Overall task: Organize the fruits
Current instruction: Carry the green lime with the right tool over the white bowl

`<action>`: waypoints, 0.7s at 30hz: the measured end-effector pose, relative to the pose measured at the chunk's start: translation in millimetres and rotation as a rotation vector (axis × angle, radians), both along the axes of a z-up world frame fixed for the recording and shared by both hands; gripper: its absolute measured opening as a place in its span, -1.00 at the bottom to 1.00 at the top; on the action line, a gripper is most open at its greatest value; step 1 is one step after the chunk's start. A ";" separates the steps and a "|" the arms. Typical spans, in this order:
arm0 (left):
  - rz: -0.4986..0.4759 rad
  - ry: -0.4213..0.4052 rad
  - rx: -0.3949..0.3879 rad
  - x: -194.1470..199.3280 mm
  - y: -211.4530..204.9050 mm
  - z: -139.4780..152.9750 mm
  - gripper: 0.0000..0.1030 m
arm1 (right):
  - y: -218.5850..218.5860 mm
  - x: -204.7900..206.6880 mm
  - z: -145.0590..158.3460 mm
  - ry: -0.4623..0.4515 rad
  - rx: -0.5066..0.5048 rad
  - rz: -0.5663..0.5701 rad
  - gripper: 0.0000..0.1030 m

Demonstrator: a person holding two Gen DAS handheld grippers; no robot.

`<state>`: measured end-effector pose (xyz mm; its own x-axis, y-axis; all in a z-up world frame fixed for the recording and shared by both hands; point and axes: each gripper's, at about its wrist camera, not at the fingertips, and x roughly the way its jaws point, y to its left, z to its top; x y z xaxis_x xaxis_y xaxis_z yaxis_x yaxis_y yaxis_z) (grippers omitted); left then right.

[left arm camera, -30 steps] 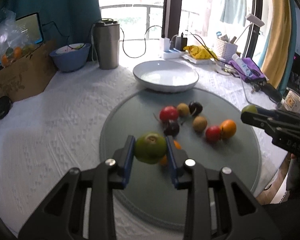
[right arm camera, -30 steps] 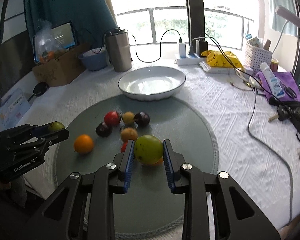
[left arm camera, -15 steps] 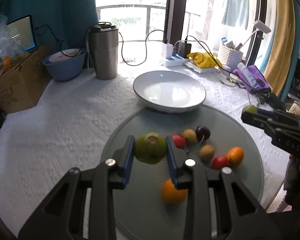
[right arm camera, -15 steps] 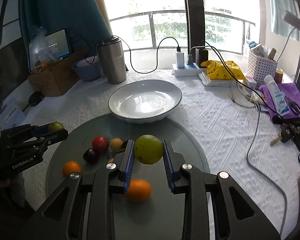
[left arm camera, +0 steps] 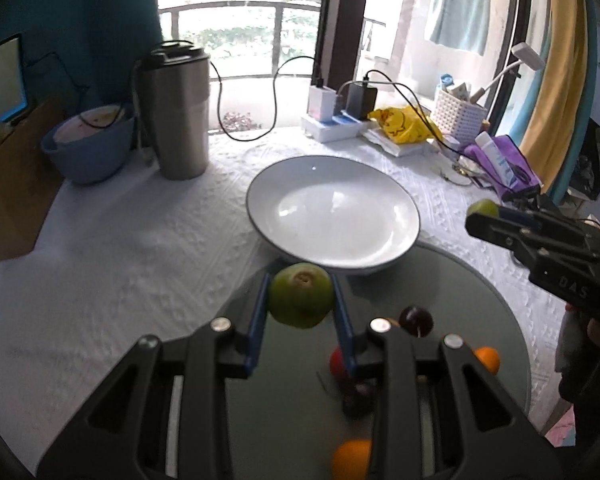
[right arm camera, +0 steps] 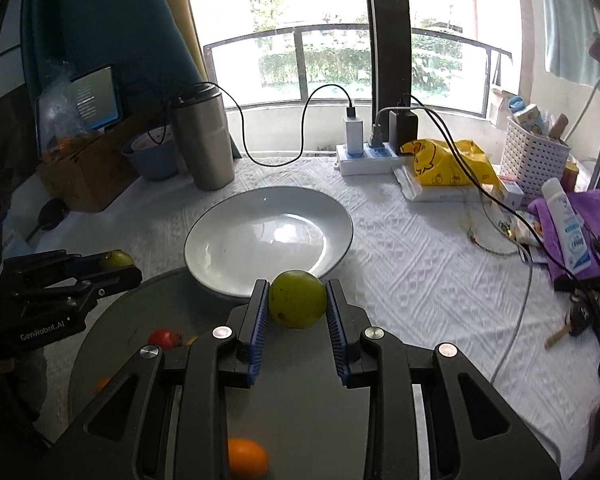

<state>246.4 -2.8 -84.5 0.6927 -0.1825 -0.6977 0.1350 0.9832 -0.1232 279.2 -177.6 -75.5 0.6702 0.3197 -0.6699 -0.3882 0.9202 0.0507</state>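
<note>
My left gripper (left arm camera: 301, 300) is shut on a green fruit (left arm camera: 301, 300) with its brown stem end facing up. It hangs just short of the near rim of the white bowl (left arm camera: 332, 212). My right gripper (right arm camera: 298, 299) is shut on a yellow-green fruit (right arm camera: 298, 299), also at the bowl's (right arm camera: 268, 240) near rim. Each gripper shows in the other's view at the side. On the grey round mat (left arm camera: 292, 400) lie a dark plum (left arm camera: 416, 320), a red fruit (left arm camera: 337, 364) and oranges (left arm camera: 350, 460), partly hidden by my fingers.
A steel tumbler (left arm camera: 178, 112) and a blue bowl (left arm camera: 88, 148) stand at the back left by a cardboard box. A power strip (right arm camera: 364, 158), cables, a yellow bag (right arm camera: 448, 164), a white basket (right arm camera: 534, 160) and a purple cloth crowd the back right.
Both grippers have carried their green fruits forward from over the mat to the bowl's near rim. The loose fruits on the mat now lie under and behind the fingers.
</note>
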 end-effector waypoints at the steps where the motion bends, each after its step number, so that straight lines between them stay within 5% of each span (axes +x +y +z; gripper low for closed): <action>1: -0.002 0.012 -0.008 5.1 0.2 -1.3 -0.38 | 0.3 2.9 -0.1 -0.002 -0.001 0.002 -0.41; 21: 0.027 0.097 -0.091 95.8 -0.9 -21.1 -0.38 | 19.4 76.7 -17.7 0.027 -0.014 0.065 -0.42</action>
